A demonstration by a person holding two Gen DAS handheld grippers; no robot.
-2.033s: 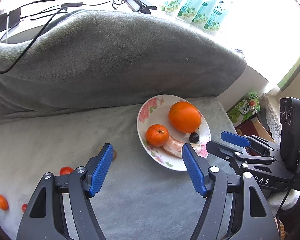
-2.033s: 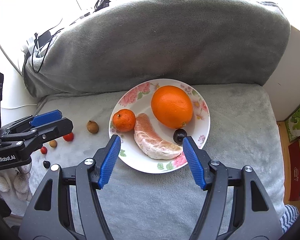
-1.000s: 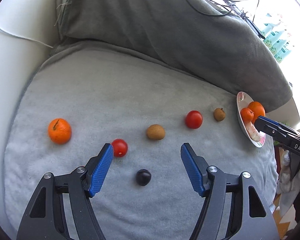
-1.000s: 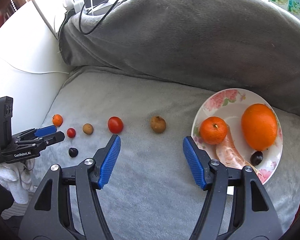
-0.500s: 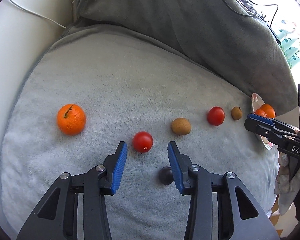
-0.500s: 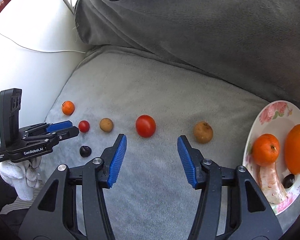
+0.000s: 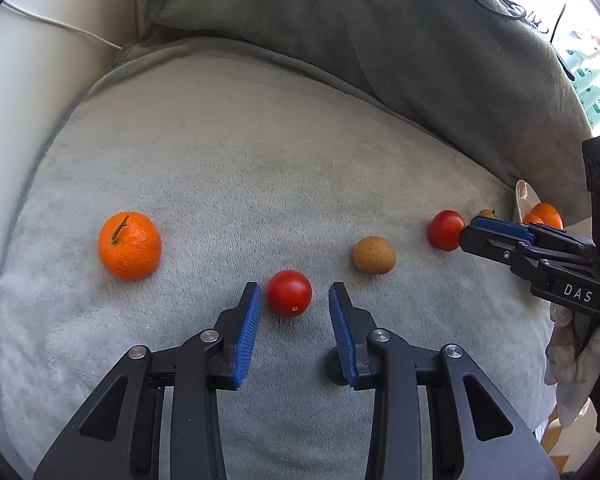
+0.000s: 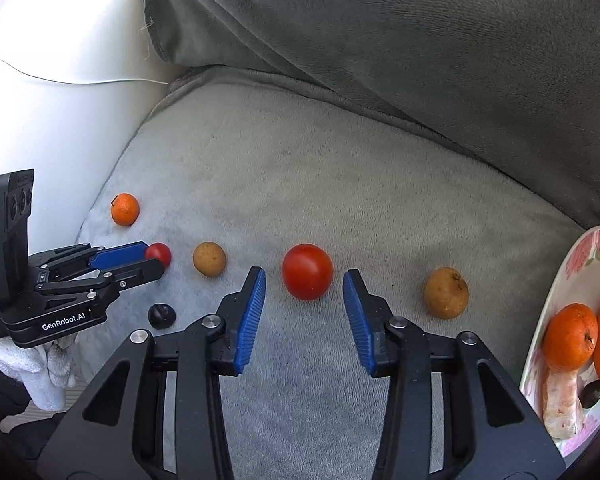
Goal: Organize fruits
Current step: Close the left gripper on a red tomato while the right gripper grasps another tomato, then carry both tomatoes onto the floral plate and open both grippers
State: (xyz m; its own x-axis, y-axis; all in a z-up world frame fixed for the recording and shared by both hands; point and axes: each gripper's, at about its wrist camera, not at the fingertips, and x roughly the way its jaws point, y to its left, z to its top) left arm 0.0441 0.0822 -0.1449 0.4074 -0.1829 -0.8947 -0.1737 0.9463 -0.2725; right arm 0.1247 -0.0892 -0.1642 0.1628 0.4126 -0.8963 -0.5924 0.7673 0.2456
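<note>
Where fruits lie, grey cushion [image 7: 260,168] meets backrest [image 8: 380,40].

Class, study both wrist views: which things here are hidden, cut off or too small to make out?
- Dark fruit, left wrist view: mostly hidden behind the left gripper finger.
- Plate, right wrist view: cut off by the picture's edge.
- Plate contents, left wrist view: blocked by the right gripper.
- Packages, left wrist view: overexposed, print unreadable.

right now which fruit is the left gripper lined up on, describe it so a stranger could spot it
On the grey cushion, follow the line of loose fruit from the mandarin at the far left. The next one along is a small red tomato, just ahead of the left gripper, whose jaws are open. The other tomato is bigger and nearer the plate.
</note>
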